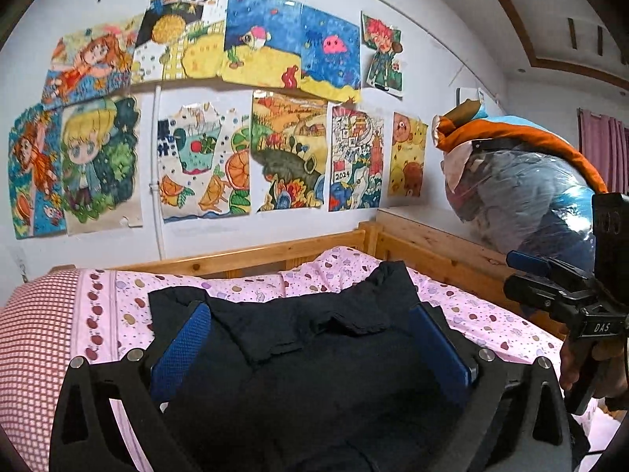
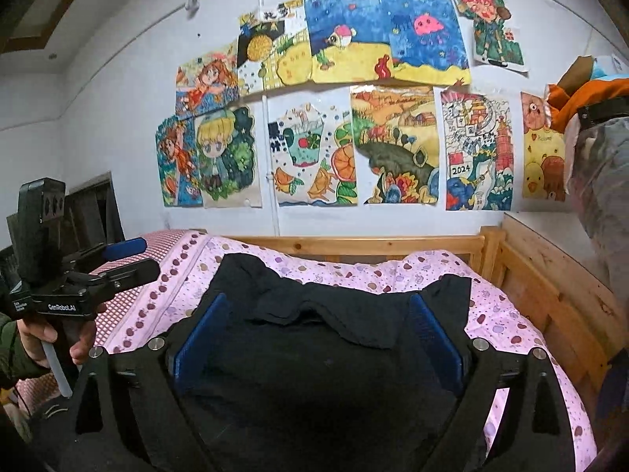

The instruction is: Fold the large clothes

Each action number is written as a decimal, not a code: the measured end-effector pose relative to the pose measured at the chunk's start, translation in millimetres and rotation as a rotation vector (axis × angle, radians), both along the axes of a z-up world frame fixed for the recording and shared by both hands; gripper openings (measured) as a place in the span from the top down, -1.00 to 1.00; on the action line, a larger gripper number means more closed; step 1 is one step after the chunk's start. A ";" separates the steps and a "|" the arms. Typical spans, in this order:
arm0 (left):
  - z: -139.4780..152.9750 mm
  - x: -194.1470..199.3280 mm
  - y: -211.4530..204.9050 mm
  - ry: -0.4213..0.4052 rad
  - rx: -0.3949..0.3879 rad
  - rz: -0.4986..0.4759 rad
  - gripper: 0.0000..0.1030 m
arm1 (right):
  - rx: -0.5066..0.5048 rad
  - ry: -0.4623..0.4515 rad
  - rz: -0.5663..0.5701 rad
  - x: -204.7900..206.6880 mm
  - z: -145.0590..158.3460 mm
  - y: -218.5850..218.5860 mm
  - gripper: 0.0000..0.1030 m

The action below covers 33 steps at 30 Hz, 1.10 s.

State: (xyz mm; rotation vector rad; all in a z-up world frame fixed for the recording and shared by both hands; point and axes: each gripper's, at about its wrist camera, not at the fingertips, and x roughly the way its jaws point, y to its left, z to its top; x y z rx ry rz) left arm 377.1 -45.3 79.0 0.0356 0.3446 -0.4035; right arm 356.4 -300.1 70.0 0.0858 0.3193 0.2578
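A large black garment lies spread on the pink patterned bedsheet; it also fills the lower middle of the right wrist view. My left gripper is open, its blue fingers wide apart above the cloth and holding nothing. My right gripper is open too, blue fingers spread over the garment. The right gripper shows at the right edge of the left wrist view, and the left gripper at the left edge of the right wrist view.
A wooden bed frame runs along the back and right side. A red-checked pillow lies at the left. A plastic-wrapped bundle sits on the ledge at right. Children's drawings cover the wall.
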 end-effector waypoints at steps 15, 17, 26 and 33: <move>-17.5 -80.0 -1.7 0.001 0.048 0.037 -0.99 | -0.008 0.045 0.054 -74.7 -22.1 -9.7 -0.81; -20.0 -90.8 -2.5 0.000 0.056 0.045 -0.99 | -0.023 0.045 0.072 -84.2 -24.7 -7.7 -0.81; -34.4 -126.2 -1.9 0.044 0.034 0.083 -0.99 | -0.114 0.015 0.166 -128.2 -34.7 6.0 -0.82; -37.1 -149.9 -2.6 0.051 0.072 0.103 -0.99 | -0.128 -0.021 0.222 -149.4 -38.5 4.4 -0.82</move>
